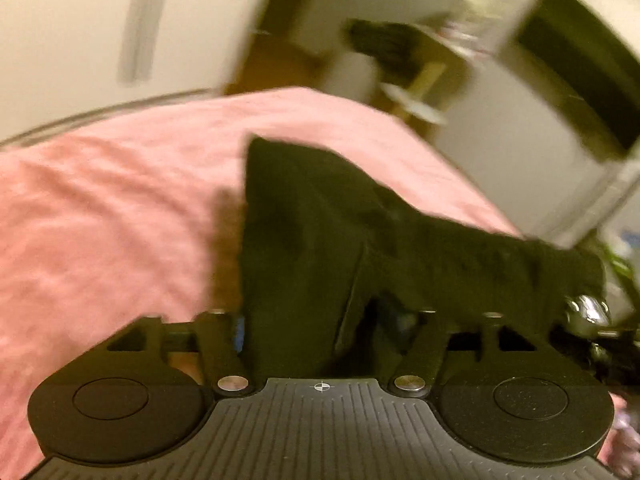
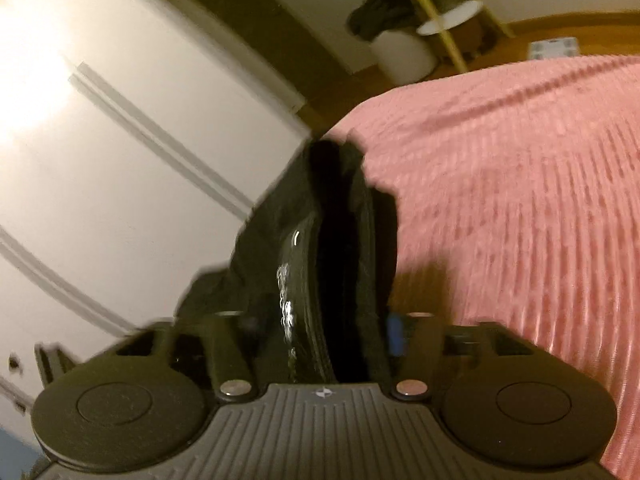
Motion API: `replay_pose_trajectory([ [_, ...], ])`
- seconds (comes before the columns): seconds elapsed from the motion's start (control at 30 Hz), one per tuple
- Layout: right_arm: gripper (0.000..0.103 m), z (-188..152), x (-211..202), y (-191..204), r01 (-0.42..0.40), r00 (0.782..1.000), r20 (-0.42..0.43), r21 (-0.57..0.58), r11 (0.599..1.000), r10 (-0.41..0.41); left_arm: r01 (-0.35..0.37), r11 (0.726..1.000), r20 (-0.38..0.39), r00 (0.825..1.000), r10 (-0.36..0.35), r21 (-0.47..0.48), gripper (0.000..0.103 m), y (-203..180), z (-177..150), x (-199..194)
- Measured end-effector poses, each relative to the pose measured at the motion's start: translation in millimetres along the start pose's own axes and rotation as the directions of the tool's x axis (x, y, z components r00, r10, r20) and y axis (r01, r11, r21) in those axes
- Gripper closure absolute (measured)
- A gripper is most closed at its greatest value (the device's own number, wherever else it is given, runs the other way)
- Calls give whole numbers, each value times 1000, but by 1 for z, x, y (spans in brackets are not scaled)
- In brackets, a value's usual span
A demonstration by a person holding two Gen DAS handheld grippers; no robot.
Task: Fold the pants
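The black pants (image 1: 320, 232) hang lifted over the pink bed cover (image 1: 100, 208). In the left wrist view my left gripper (image 1: 320, 332) is shut on the pants' cloth, which drapes over its fingers and hides the tips. The cloth stretches off to the right toward the other gripper (image 1: 588, 312). In the right wrist view my right gripper (image 2: 324, 332) is shut on a bunched edge of the pants (image 2: 340, 240), with a shiny printed band showing. Its fingertips are buried in the cloth. The frames are blurred by motion.
The pink ribbed bed cover (image 2: 520, 200) fills the right of the right wrist view. White closet doors (image 2: 100, 140) stand to the left. A wooden stand with a dark garment (image 2: 384, 8) and a white bin (image 2: 404, 56) stand on the wooden floor beyond the bed.
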State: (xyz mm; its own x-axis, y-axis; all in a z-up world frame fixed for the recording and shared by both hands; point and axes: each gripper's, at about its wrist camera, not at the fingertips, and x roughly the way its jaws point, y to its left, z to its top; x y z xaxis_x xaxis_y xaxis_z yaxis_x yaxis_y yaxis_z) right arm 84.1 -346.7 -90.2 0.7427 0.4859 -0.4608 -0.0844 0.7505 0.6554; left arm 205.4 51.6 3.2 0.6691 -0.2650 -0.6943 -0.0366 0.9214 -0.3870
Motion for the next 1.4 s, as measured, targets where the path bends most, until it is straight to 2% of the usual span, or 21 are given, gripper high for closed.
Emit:
replay_pose_trajectory([
  [0.1,31,-7,-10,-12,19,999,43,35,999,-20,-51,999,17,999,50,4,18,10,-10,-5],
  [0.17,31,-23,-23,-20,22,998,51,77,997,-26,-29,999,40,999,28,19,16,8,-24,-17],
  [0.23,31,-49,-41,-31,14,997,67,160,987,-24,-2,1000,68,998,1,11,8,5,-47,-34],
  [0.4,32,-113,-55,-64,19,996,74,372,928,-51,-1,1000,94,996,2,-5,7,-11,-104,-52],
  [0.47,35,-119,-41,-74,36,998,28,431,902,-53,3,1000,113,994,-5,19,7,-15,-115,-57],
  [0.53,36,-119,-34,-76,11,999,35,459,888,-31,23,999,96,995,-25,23,7,-14,-116,-59],
  [0.6,38,-117,-30,-76,-56,997,79,485,873,19,63,998,89,994,-61,-17,7,-7,-120,-65],
  [0.67,38,-115,-20,-75,-66,995,100,511,857,17,123,988,84,990,-115,-95,7,4,-126,-68],
  [0.77,38,-122,-2,-82,-117,988,154,592,797,30,208,950,30,978,-206,-231,7,19,-132,-61],
  [0.8,40,-126,2,-86,-139,984,177,620,772,35,219,940,6,974,-226,-262,8,22,-133,-57],
  [0.83,51,-129,5,-89,-151,981,192,639,754,33,221,934,3,973,-229,-280,9,25,-133,-53],
  [0.87,54,-131,6,-91,-153,980,196,642,752,32,212,934,19,976,-216,-288,9,27,-132,-51],
  [0.97,61,-129,3,-90,-144,982,186,615,775,35,188,931,58,982,-179,-311,12,33,-124,-43],
  [1.0,63,-127,2,-87,-135,983,181,592,794,32,177,929,60,984,-167,-325,22,36,-122,-40],
  [1.03,64,-125,0,-84,-127,983,181,558,820,29,156,929,59,988,-145,-337,37,37,-121,-39],
  [1.13,65,-120,-5,-74,-189,968,233,442,877,91,119,930,100,991,-90,-347,60,43,-123,-45],
  [1.2,65,-116,-3,-77,-178,971,221,421,889,89,99,935,108,992,-66,-339,62,45,-122,-48],
  [1.27,64,-115,5,-82,-21,993,118,412,911,-31,41,952,63,998,-23,-303,62,39,-122,-44],
  [1.3,64,-117,11,-86,17,995,83,412,911,-56,16,960,50,999,-2,-279,61,36,-122,-43],
  [1.37,58,-114,6,-88,-1,997,74,438,899,-35,6,967,48,999,6,-254,59,32,-121,-47],
  [1.4,54,-111,2,-87,6,998,60,434,901,-35,4,970,39,999,6,-242,54,31,-120,-50],
])
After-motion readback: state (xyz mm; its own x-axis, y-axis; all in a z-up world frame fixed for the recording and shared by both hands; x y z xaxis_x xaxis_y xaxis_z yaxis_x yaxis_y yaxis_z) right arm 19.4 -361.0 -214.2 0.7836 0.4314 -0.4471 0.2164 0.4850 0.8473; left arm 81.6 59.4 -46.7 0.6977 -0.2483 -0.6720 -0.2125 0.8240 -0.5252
